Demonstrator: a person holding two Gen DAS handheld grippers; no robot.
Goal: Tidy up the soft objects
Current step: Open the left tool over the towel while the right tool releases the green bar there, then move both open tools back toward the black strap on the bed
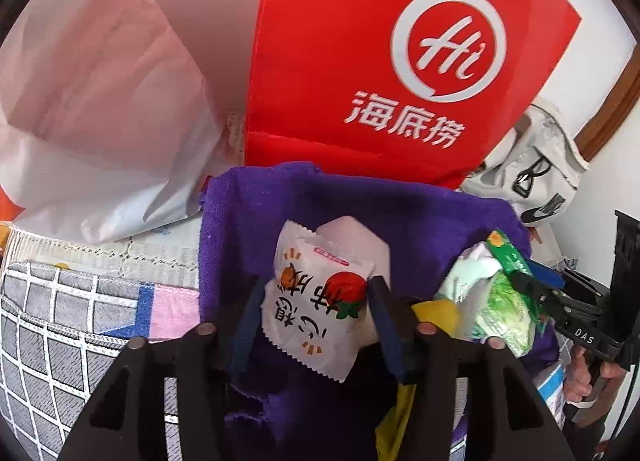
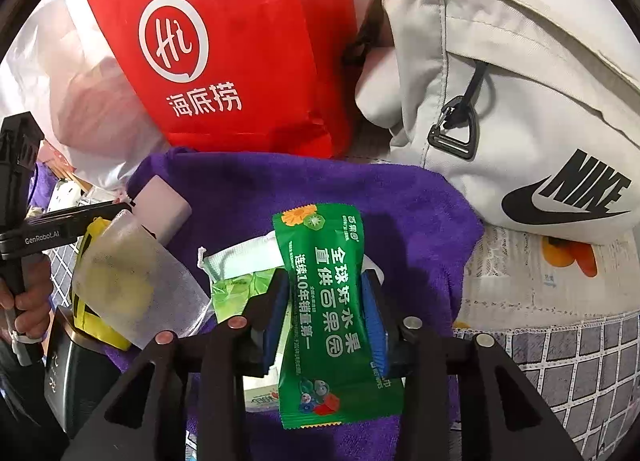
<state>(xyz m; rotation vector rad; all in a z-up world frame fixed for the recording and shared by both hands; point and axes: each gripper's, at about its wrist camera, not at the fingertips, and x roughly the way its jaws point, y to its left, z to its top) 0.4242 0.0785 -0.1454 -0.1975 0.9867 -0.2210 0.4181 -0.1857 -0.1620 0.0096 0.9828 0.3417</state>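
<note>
In my left wrist view, the white snack packet (image 1: 316,301) lies on the purple towel (image 1: 400,213) at the lower centre, between the blue fingers (image 1: 246,319) of the left gripper (image 1: 314,319). The fingers are spread, and a thin gap shows on each side of the packet, so they do not press it.

In my right wrist view, the green fruit packet (image 2: 326,321) sits at the lower centre between the fingers (image 2: 374,325) of the right gripper (image 2: 326,327). Its edges seem to touch both pads, but I cannot tell if they really pinch it. Behind the towel stand a red bag (image 2: 240,53) and a white waist bag (image 2: 520,101).
</note>
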